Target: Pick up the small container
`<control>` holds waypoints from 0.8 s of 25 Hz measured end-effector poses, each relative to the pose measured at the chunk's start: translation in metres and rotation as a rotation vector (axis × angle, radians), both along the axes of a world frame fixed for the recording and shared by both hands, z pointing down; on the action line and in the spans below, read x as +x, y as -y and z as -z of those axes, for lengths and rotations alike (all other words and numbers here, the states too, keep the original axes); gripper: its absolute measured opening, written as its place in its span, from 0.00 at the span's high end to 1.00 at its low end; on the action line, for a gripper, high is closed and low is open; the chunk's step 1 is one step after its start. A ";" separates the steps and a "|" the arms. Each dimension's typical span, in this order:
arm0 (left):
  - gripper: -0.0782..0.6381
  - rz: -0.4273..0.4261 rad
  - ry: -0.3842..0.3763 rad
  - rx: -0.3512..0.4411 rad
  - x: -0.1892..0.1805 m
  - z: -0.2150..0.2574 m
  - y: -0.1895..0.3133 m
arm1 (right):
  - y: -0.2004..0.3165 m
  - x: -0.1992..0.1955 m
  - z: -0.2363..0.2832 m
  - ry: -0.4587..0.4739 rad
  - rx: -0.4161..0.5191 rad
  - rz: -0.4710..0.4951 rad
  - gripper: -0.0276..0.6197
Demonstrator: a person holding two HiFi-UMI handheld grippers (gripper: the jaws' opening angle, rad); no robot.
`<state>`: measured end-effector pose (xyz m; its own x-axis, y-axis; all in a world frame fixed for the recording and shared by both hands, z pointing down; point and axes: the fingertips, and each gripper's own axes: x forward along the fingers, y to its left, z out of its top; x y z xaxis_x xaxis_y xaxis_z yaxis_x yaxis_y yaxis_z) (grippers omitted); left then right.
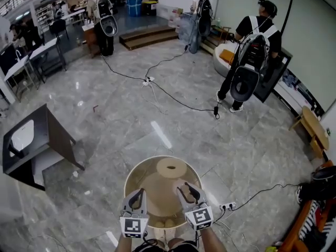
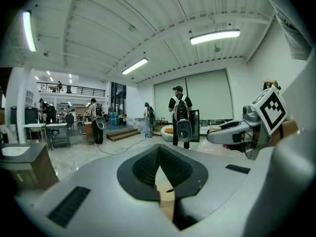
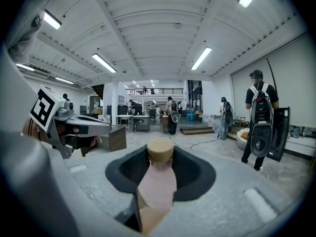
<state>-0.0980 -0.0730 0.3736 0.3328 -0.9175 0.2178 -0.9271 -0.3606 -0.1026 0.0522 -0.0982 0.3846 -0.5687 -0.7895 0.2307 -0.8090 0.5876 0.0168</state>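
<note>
The small container [image 3: 158,181] is a pale pink bottle with a tan round cap. It stands between the jaws of my right gripper [image 3: 160,164], and its cap pokes out past the tips. That gripper is shut on it. In the head view the right gripper [image 1: 188,191] hovers over the near half of the round beige table [image 1: 131,175]. My left gripper [image 1: 138,195] hangs beside it to the left, its jaws meeting at the tips [image 2: 159,149] with nothing seen between them. A round beige disc [image 1: 171,168] lies at the table's far side.
Two small pale balls [image 1: 164,223] sit at the table's near edge. A dark stand with a white basin [image 1: 31,140] is at left. Cables [image 1: 178,101] and a power strip [image 1: 227,206] lie on the marble floor. People with backpacks [image 1: 252,51] stand far off.
</note>
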 end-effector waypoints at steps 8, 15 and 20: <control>0.87 0.002 0.033 0.021 -0.001 0.033 -0.032 | -0.037 0.027 0.037 -0.013 0.024 -0.024 0.75; 0.87 -0.022 0.031 0.035 0.010 0.041 -0.053 | -0.059 0.041 0.047 -0.020 0.039 -0.046 0.75; 0.87 -0.026 0.028 0.037 0.020 0.047 -0.060 | -0.070 0.050 0.052 -0.009 0.037 -0.051 0.75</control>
<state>-0.0784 -0.0125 0.3269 0.3508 -0.9163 0.1934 -0.9141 -0.3799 -0.1418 0.1019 -0.0285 0.3329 -0.5257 -0.8254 0.2058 -0.8374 0.5447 0.0455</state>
